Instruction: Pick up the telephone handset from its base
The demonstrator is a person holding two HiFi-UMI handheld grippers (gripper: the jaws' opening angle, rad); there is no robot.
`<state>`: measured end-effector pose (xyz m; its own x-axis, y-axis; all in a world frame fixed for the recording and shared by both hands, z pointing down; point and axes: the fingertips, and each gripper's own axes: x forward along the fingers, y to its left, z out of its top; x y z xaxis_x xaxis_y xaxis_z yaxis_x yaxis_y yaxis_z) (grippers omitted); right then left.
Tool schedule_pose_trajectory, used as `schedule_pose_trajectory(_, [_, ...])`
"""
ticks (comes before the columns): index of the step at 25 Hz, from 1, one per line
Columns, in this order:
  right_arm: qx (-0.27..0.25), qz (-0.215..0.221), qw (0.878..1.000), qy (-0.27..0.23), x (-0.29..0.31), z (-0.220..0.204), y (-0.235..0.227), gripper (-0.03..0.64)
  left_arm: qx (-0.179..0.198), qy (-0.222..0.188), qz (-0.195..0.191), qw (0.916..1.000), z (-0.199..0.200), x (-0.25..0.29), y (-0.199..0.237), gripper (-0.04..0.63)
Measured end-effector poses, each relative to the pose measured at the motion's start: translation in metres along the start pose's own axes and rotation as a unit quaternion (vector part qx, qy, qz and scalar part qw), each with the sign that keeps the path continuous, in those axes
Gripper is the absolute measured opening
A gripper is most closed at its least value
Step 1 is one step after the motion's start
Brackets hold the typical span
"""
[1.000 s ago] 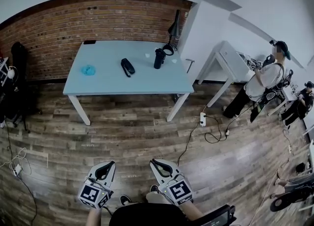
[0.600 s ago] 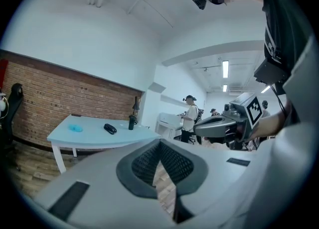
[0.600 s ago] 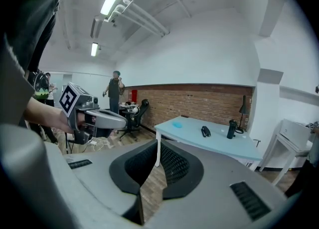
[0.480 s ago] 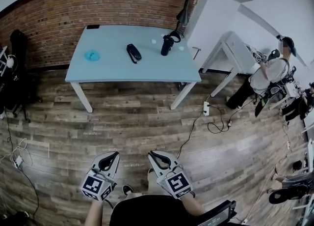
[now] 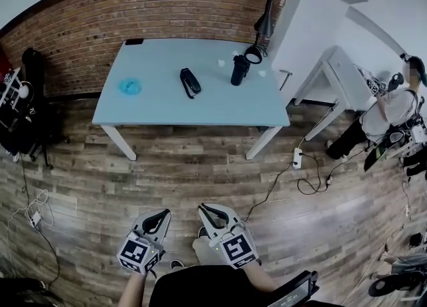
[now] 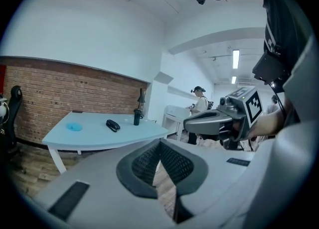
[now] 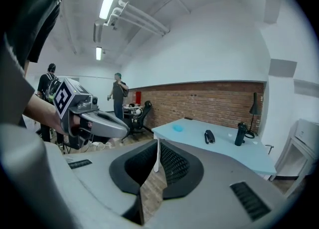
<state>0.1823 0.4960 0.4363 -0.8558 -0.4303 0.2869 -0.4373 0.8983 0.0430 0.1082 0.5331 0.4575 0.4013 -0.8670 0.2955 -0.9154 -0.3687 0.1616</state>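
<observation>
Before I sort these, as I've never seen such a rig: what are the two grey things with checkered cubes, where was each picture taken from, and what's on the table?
There is no robot: a person holds a grey two-jaw gripper in each hand, the left gripper and the right gripper. The wide picture comes from a camera on the person's head, looking down. The other two come from cameras riding on each gripper, looking along its jaws. Both grippers are shut and hold nothing. Ahead, across the wooden floor, the pale blue table carries the black telephone handset, a black bottle and a small blue object.
</observation>
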Motion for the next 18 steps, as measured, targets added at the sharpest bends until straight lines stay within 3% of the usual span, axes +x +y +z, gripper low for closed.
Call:
schedule_pose_trajectory(9, [-0.023,0.051,0.998,-0.005,0.033,0.004,-0.060,0.040,0.002,0.021,0.023,0.9995,0.023,0.066,0.017,0.017])
schedule_pose_trajectory(18, [-0.006,0.035,0.999,0.027,0.082,-0.004,-0.087,0.044,-0.006,0.032,0.003,0.9995,0.022,0.101,0.065,0.017])
